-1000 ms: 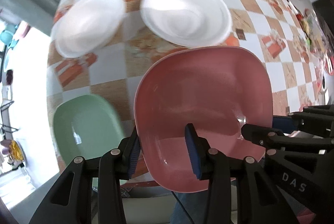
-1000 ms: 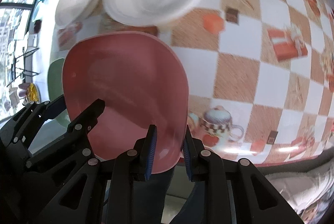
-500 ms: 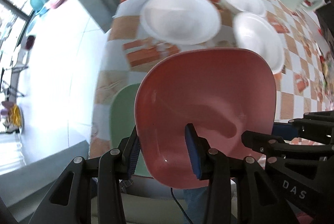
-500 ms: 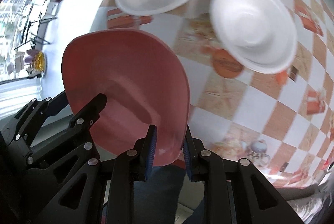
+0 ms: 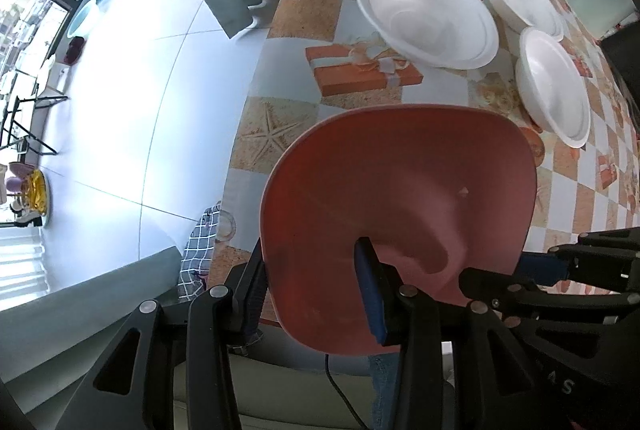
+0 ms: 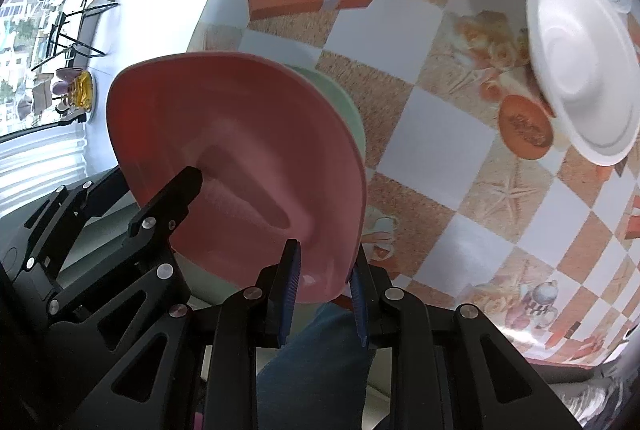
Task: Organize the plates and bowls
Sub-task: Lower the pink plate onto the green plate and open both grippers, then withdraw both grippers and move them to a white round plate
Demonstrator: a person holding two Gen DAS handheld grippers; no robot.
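We see the checkered, picture-printed tablecloth spread under everything. Above its near edge we hold the rounded-square pink plastic plate, directly over a pale green plate of the same shape that shows only as a crescent behind it. Three round white foam bowls sit farther back, apart from it. Our left gripper clamps the pink plate's near rim; our right gripper pinches its side rim.

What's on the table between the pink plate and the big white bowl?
No dish lies between the pink plate and the big white bowl, just tablecloth with a printed orange gift box. The left wrist view shows it.
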